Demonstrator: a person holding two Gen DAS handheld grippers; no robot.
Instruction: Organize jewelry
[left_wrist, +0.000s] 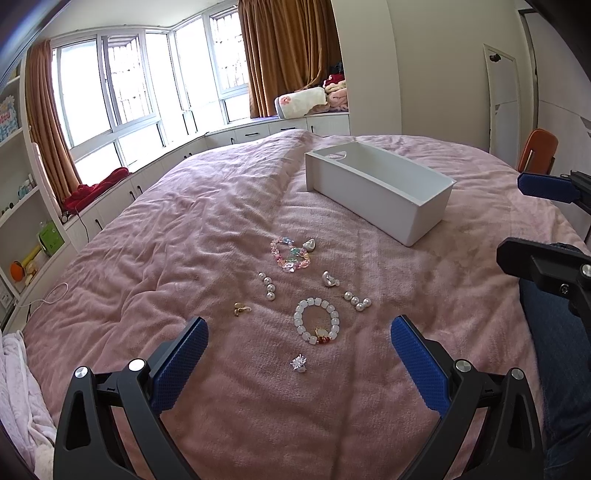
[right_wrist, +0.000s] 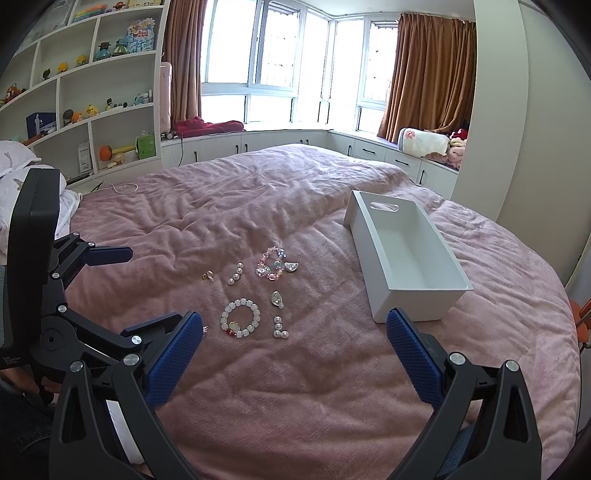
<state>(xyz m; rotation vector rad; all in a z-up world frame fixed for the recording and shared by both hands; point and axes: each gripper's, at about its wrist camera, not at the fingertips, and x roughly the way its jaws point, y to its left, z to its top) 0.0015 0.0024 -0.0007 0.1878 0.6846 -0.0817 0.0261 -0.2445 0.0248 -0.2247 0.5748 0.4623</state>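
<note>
Jewelry lies on the pink bedspread (left_wrist: 184, 240): a white bead bracelet (left_wrist: 316, 321) (right_wrist: 240, 319), a colourful bead bracelet (left_wrist: 290, 254) (right_wrist: 270, 263), two pearl earrings (left_wrist: 267, 285) (left_wrist: 357, 300), silver earrings (left_wrist: 329, 278) (left_wrist: 308, 244), a gold ring (left_wrist: 239, 308) and a small silver piece (left_wrist: 299, 362). An empty white box (left_wrist: 380, 188) (right_wrist: 406, 254) stands behind to the right. My left gripper (left_wrist: 298, 332) is open just before the white bracelet. My right gripper (right_wrist: 294, 332) is open, hovering nearer, right of the jewelry.
The bed fills the middle. Window benches with cushions (left_wrist: 306, 99) and curtains (left_wrist: 291, 48) run behind it. White shelves (right_wrist: 92, 92) with toys stand at the left. An orange chair (left_wrist: 537, 147) stands at the right. A white cable (right_wrist: 122, 188) lies on the bed's far left.
</note>
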